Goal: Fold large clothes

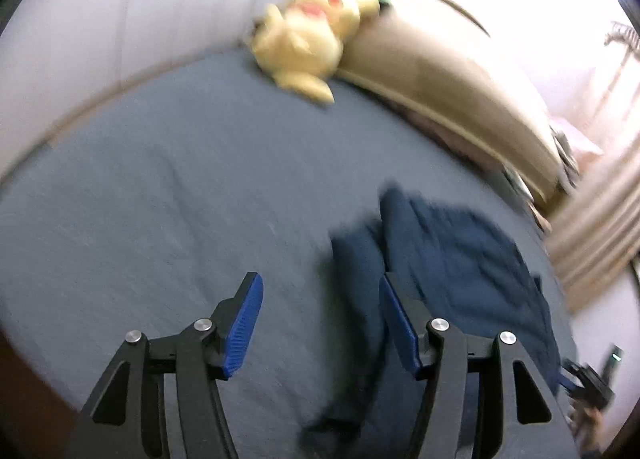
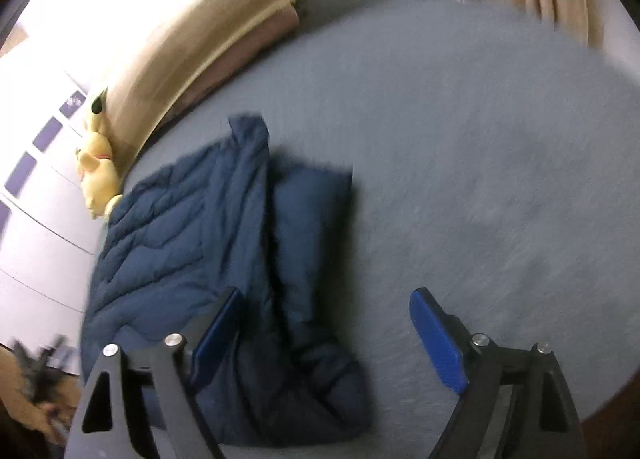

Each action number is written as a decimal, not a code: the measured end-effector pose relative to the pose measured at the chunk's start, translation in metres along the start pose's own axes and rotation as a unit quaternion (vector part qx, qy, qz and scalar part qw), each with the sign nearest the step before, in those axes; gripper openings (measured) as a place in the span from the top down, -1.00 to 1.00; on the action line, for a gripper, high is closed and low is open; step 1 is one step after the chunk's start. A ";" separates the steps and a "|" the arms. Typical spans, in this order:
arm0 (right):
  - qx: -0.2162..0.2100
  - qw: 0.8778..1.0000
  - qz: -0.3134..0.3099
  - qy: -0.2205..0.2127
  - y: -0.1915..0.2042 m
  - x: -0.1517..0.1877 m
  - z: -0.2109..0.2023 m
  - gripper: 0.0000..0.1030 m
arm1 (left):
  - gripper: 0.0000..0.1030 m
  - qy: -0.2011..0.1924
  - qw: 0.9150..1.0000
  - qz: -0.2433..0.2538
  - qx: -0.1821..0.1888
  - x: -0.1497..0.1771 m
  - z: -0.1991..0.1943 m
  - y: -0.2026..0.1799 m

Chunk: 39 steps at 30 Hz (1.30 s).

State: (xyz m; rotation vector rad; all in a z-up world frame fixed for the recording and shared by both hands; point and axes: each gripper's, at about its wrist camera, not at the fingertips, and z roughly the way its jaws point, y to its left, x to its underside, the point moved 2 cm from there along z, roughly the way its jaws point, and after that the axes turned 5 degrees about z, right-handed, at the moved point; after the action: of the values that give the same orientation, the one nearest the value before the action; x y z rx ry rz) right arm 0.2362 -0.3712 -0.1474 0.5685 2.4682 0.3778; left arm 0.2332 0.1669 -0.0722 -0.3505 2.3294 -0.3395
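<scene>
Both hand-held grippers open above a navy jacket on the bed

The left hand-held gripper and right hand-held gripper both stand with jaws apart, gripping nothing. Beneath them the quilted navy jacket lies partly folded on the grey-blue bed; a yellow plush toy rests against the headboard.
</scene>
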 end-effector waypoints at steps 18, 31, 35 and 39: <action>0.074 0.973 -0.217 -0.036 0.105 0.053 0.046 -0.76 | -0.43 0.027 0.975 0.214 -0.060 0.096 0.046 -0.132; 0.018 0.972 -0.232 -0.004 0.238 -0.028 0.097 -0.77 | -0.43 0.000 0.989 0.131 -0.063 0.076 0.011 -0.116; 0.083 0.963 -0.256 0.026 0.276 -0.032 0.167 -0.78 | -0.43 0.002 0.991 0.110 -0.072 0.081 0.001 -0.097; 0.116 0.964 -0.233 0.046 0.278 -0.045 0.198 -0.97 | -0.43 0.005 0.991 0.105 -0.077 0.087 -0.004 -0.088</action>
State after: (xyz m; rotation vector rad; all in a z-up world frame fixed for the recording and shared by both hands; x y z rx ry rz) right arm 0.4734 -0.1234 -0.1771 0.0449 2.6521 -0.0757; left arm 0.1838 0.0562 -0.0949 -0.1758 2.3822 -0.0581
